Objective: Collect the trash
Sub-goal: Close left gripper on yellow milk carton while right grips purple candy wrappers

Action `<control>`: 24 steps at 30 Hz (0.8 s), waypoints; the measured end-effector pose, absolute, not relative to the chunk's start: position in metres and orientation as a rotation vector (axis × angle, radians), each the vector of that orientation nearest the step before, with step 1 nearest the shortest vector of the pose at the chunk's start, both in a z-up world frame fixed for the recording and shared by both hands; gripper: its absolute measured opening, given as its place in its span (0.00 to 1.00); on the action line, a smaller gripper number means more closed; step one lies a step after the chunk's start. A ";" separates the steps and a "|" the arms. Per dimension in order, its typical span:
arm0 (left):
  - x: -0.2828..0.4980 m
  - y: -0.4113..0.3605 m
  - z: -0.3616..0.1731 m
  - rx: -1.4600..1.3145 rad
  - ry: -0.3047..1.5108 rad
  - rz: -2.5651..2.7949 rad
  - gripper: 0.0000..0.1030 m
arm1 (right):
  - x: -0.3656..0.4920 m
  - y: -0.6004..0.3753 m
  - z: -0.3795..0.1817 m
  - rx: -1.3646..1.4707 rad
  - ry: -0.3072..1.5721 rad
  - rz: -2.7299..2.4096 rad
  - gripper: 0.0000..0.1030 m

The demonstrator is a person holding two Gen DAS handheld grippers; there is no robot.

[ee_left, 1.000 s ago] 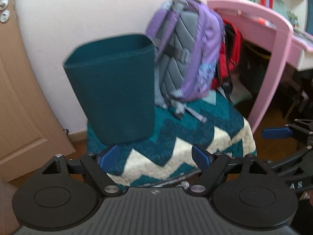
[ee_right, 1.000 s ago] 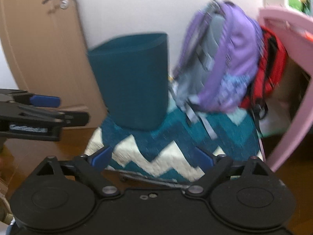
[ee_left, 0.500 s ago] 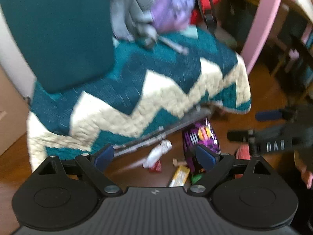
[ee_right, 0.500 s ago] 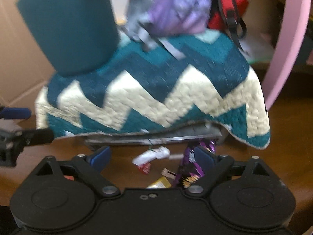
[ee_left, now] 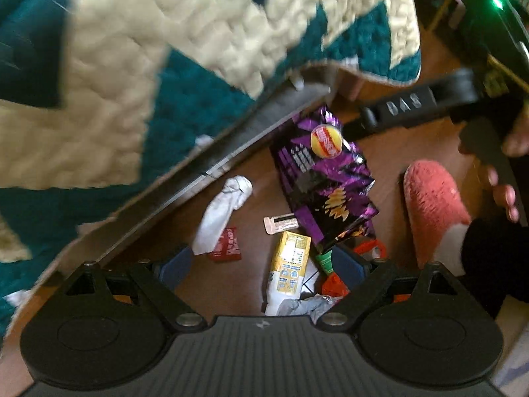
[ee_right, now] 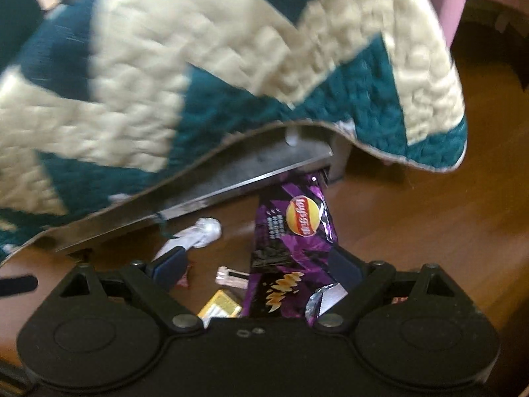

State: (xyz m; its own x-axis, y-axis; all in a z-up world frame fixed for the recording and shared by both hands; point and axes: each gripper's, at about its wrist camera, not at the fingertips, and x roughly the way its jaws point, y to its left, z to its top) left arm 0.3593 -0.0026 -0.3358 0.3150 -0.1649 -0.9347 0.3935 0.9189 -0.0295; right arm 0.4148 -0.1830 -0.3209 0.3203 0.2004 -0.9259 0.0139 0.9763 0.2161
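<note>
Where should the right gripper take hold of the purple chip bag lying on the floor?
Judging by its pose, pinch the purple chip bag across its narrow width near the middle, coming from above. It lies flat and long on the wooden floor, already between the open right gripper fingers.

Zigzag quilt (ee_left: 139, 76), pink slipper (ee_left: 433, 205), wooden floor (ee_right: 413, 218)

The left gripper (ee_left: 264, 266) had a matte black body with a ribbed grey top plate, two round black discs at its sides, silver screws at the linkage pivots and dark blue pads on its fingers (ee_left: 173, 266). The right gripper (ee_right: 256, 264) was built alike, all black, with blue pads; from the left camera its arm bore pale lettering and a green light glowed on its housing. The person wore a fuzzy coral-pink slipper (ee_left: 433, 203), a white sock and dark trousers.
</note>
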 end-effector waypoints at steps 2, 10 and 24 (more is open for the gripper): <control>0.362 -0.013 -0.357 0.253 1.212 -0.386 0.89 | 0.425 -0.186 -0.344 0.201 1.266 0.107 0.90; 0.375 -0.025 -0.443 0.228 1.333 -0.385 0.89 | 0.463 -0.196 -0.430 0.143 1.367 0.132 0.90; 0.383 -0.040 -0.530 0.182 1.463 -0.406 0.89 | 0.484 -0.219 -0.520 0.264 1.454 0.127 0.90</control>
State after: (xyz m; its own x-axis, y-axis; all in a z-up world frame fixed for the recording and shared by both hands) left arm 0.3831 -0.0397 -0.5300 0.0551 -0.1563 -0.9862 0.3748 0.9187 -0.1246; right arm 0.4839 -0.2192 -0.5201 0.1167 0.2445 -0.9626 0.0741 0.9644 0.2539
